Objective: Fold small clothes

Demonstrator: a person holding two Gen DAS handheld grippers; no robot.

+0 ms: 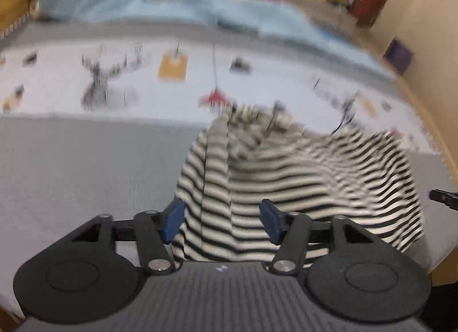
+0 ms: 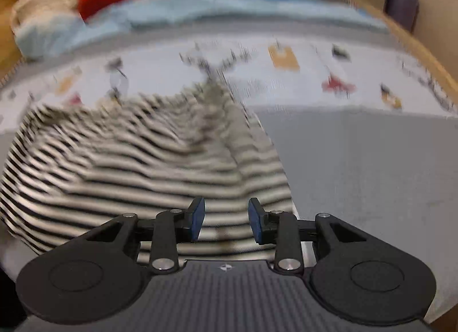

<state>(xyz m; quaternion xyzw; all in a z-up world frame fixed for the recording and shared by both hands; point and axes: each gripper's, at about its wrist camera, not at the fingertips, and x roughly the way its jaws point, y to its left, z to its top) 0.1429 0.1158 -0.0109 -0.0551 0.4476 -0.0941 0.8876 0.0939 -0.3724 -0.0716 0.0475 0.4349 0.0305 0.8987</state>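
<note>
— While both views are blurring, where is the shirt lying?
— It is lying on the grey sheet, filling the lower right of the left view and the left of the right view.
— And the tongs?
— The left gripper is standing wide apart over the cloth; the right gripper is gaping too, pinching nothing.

Both my tongs are angled down right now. Left tongs have the jaws spread wide, blue pads well apart and not pinching anything. Right tongs are parted too, just narrower, pads clear of each other. In the left view, the tip of the right tongs pokes in at the right edge.
</note>
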